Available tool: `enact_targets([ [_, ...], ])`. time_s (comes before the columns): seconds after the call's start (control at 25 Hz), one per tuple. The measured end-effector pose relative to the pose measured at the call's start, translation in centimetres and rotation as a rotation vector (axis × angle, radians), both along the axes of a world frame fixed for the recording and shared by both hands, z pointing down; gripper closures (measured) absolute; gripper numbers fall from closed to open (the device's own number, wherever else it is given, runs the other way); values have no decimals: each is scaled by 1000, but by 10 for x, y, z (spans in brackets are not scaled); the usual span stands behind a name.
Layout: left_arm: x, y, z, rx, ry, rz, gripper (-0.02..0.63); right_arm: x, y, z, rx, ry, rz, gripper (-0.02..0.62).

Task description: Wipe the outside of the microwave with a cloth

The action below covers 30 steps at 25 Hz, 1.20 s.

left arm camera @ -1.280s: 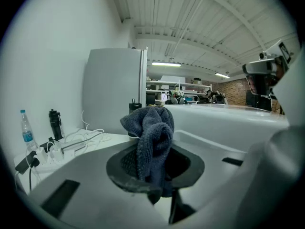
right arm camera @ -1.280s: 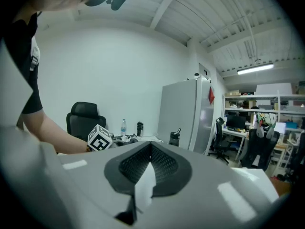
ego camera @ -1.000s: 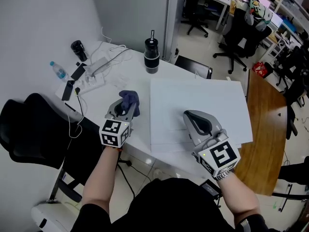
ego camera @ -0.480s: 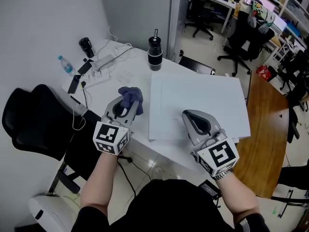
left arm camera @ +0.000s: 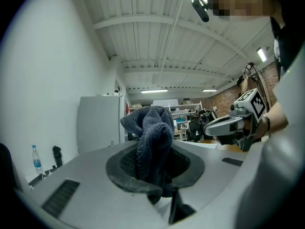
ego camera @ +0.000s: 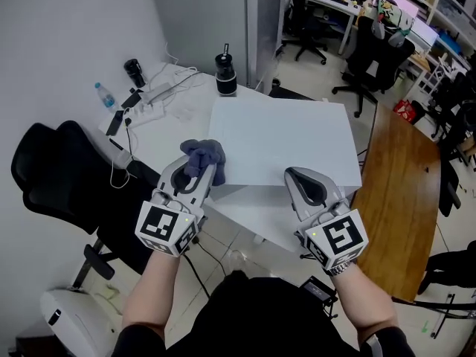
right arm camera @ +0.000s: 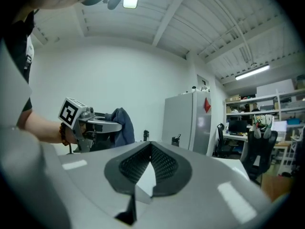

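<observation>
Item under inspection: cloth (ego camera: 203, 155). Dark blue-grey, soft napped fabric, bunched into loose folds. It is clamped between the jaws of the left gripper (ego camera: 195, 172), with a rounded wad standing out past the tips. It sits at the near left corner of the microwave (ego camera: 282, 136). Contact between cloth and microwave cannot be confirmed.

Microwave: white, box-shaped, with a broad flat matte top and a paler front face below its near edge.

Right gripper (ego camera: 304, 187): at the microwave's near edge, right of centre. Its jaws are closed, pad tips meeting, and nothing is between them.

View differences: the head view gives the layout from above, but the gripper bodies cover the pads. The left gripper view shows the cloth (left arm camera: 151, 137) rising from dark, ribbed pads, with the other gripper off to the right. The right gripper view shows its two mesh-textured pads joined at the top, and the cloth hanging beside the marker cube to the left.

Surroundings: the microwave stands on a white table (ego camera: 160, 136). Beyond its far left corner stands a black cylindrical flask (ego camera: 224, 75). Further left lie a white power strip (ego camera: 145, 99) with loose cables and a clear water bottle (ego camera: 105, 95). A black chair (ego camera: 67, 177) stands left of the table. A wooden surface (ego camera: 398, 199) lies to the microwave's right.
</observation>
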<state>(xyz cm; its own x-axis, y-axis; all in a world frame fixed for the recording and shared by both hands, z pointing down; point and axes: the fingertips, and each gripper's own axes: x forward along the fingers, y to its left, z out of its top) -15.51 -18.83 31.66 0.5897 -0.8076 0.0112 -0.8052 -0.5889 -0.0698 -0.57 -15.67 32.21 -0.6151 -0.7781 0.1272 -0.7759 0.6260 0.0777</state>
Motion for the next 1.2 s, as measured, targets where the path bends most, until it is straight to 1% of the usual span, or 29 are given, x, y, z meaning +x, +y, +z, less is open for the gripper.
enact_targets([
  [0.28, 75, 77, -10, -5, 22, 64, 526, 57, 60, -4, 22, -16, 33, 594],
  [0.44, 112, 114, -16, -16, 34, 100, 526, 80, 93, -7, 27, -31, 40, 594],
  [0.6, 141, 145, -18, -18, 26, 119, 526, 98, 122, -7, 34, -42, 37, 595],
  [0.84, 167, 177, -18, -16, 5, 142, 525, 112, 150, -9, 50, -51, 28, 595],
  [1.2, 182, 201, -17, -23, 4, 139, 525, 119, 171, -10, 63, -61, 13, 595],
])
